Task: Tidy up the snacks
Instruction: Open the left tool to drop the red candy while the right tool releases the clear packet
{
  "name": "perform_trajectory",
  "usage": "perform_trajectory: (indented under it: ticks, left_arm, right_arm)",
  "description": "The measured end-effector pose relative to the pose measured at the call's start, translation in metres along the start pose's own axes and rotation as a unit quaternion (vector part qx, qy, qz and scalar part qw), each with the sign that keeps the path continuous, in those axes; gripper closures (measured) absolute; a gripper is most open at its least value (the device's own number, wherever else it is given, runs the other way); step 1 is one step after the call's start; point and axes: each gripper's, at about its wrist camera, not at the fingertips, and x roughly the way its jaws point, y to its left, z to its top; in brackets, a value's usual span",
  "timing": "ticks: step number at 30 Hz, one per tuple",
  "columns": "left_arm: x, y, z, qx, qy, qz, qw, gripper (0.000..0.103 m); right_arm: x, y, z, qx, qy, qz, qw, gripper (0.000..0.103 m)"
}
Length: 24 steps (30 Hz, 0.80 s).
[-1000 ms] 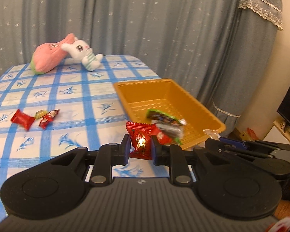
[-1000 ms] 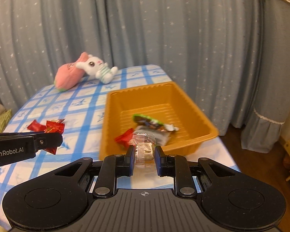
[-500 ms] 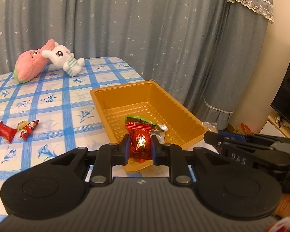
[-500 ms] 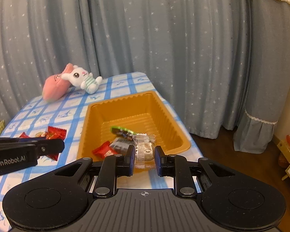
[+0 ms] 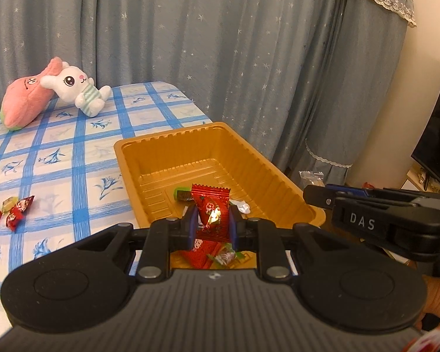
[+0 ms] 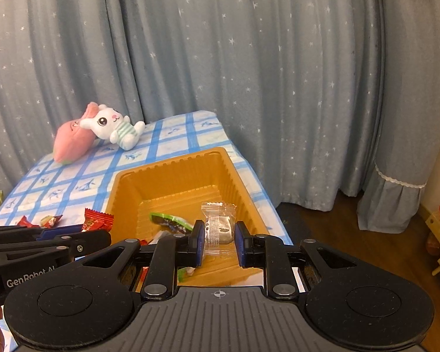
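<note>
Grey-blue star-print curtains [image 6: 249, 73] hang behind a table under a blue-and-white checked cloth [image 5: 58, 158]. On it sits an orange ribbed plastic tray [image 5: 220, 158] holding a few wrapped snacks, with a pink and white plush toy [image 5: 52, 94] at the far end. Both grippers tilt downward over the tray's near end. The left gripper [image 5: 211, 226] is clamped on a red foil candy packet [image 5: 212, 211]; the right gripper [image 6: 219, 240] is clamped on a clear-wrapped pale snack [image 6: 218, 226]. Loose red candies [image 5: 11, 214] lie on the cloth left of the tray.

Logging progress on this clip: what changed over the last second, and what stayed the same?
Both grippers carried their snacks over the orange tray: the left gripper with its red packet, the right gripper with its clear-wrapped snack. Nothing was released. The loose candies and plush toys stayed put.
</note>
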Motion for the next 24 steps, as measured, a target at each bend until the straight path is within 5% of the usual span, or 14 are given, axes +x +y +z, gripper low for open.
perform_trajectory:
  ticks: [8, 10, 24]
  left_arm:
    - [0.023, 0.002, 0.005, -0.001, 0.007, -0.001, 1.0000, 0.082]
    - [0.025, 0.003, 0.004, 0.002, 0.007, 0.005, 1.0000, 0.070]
    - [-0.005, 0.046, -0.014, -0.039, 0.004, 0.038, 0.9985, 0.070]
  right_arm:
    - [0.018, -0.001, 0.006, -0.003, 0.006, -0.003, 1.000, 0.081]
    - [0.020, -0.001, 0.007, -0.003, 0.007, -0.004, 1.000, 0.081]
    - [0.020, 0.006, 0.008, -0.006, 0.009, 0.007, 1.000, 0.081]
